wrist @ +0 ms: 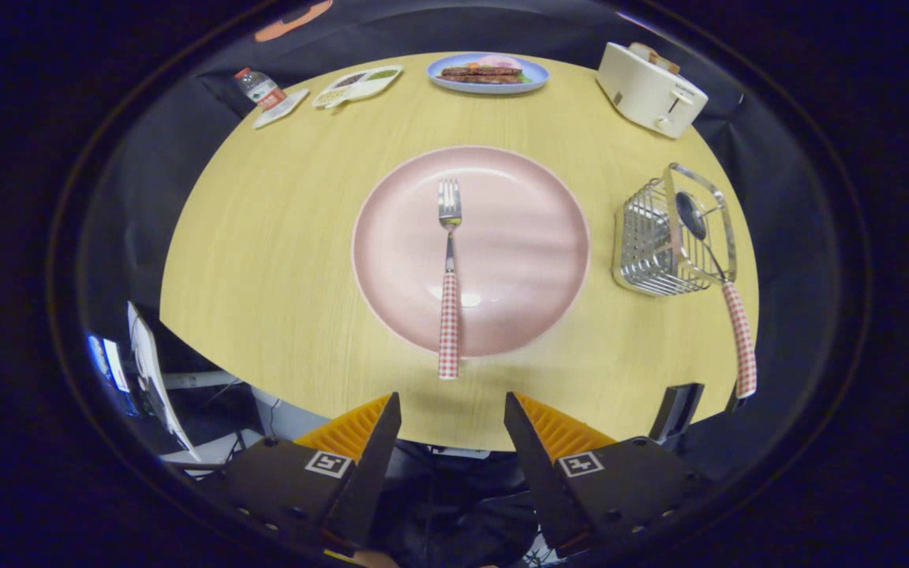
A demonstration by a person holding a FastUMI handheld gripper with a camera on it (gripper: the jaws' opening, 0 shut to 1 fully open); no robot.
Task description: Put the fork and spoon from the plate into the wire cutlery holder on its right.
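Seen from above and forward along the two fingers of a hand-held gripper (452, 426), spread apart with nothing between them, hovering at the near edge of a round wooden tabletop (281, 237). Just ahead of the fingers, a pink plate (525, 237) at the tabletop's centre. Lying on it, a fork (449, 276), tines pointing away, its red-and-white checked handle reaching over the plate's near rim toward the fingers. To the plate's right, a wire cutlery holder (652, 244) already carrying the spoon (719, 276), bowl inside the wire frame, matching checked handle leaning out toward the near right. Farther off, along the far edge: a white toaster (648, 91), a blue plate of food (488, 73), a small divided dish (356, 84) and a water bottle (259, 87).

Judged from this: spoon done, fork remaining. Next move likely a straight approach to the fork's handle end, fingers lined up on either side of it, a firm close, then a lift and carry rightward to drop it into the holder beside the spoon.
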